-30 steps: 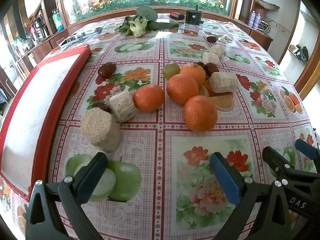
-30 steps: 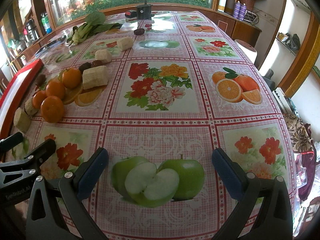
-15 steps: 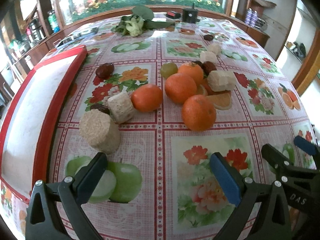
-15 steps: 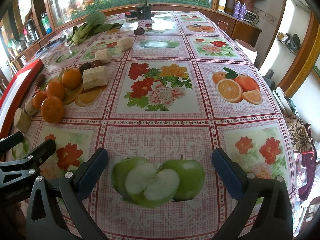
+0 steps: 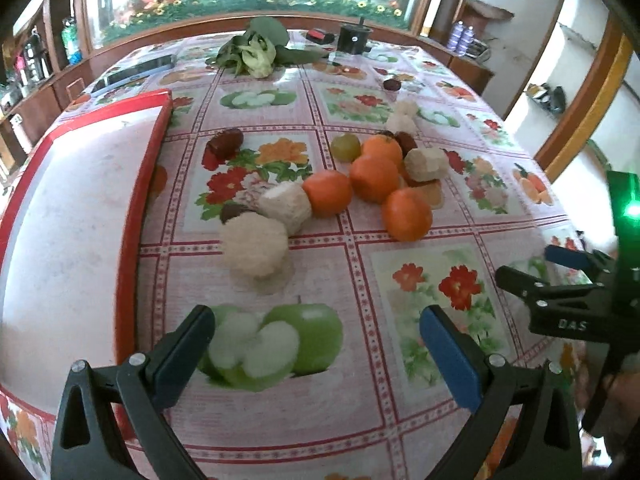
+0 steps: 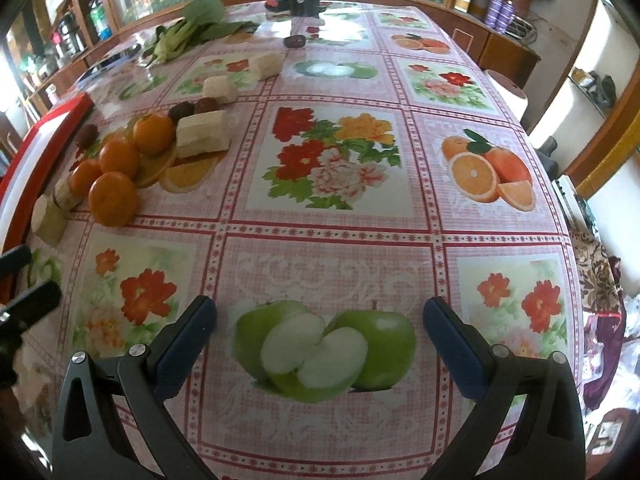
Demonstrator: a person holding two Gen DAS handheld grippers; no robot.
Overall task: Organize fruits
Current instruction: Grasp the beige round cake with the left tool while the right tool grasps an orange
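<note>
Both tools are just hovering over the bench (image 6: 332, 240) rn, nothing in either one. Left tool (image 5: 316, 344) has its fingers spread wide over the printed green apple on the cloth, right tool (image 6: 320, 332) same deal, wide apart over another apple print.

Fruit pile sits mid-bench, at about 12 o'clock from the left tool. Four oranges (image 5: 407, 214), small, round, bright and a bit glossy, bunched up w/ the nearest one a little apart at the front. One green grape-ish ball (image 5: 345, 147) at the back of the bunch, pale and see-thru looking. Dark reddish-brown dates: one (image 5: 225, 143) off on its own at 11 o'clock, another (image 5: 407, 143) tucked behind the oranges, a third far back near the bench edge. Pale beige cut chunks w/ fibrous ends, sugarcane maybe but can't tell for sure; the closest chunk (image 5: 255, 245) stands just in front of the oranges, touching a second one (image 5: 285, 207) that leans on an orange.

Red-rimmed white tray (image 5: 72, 216) lies along the 9 o'clock side. Leafy greens (image 5: 256, 50) way back at 12.
</note>
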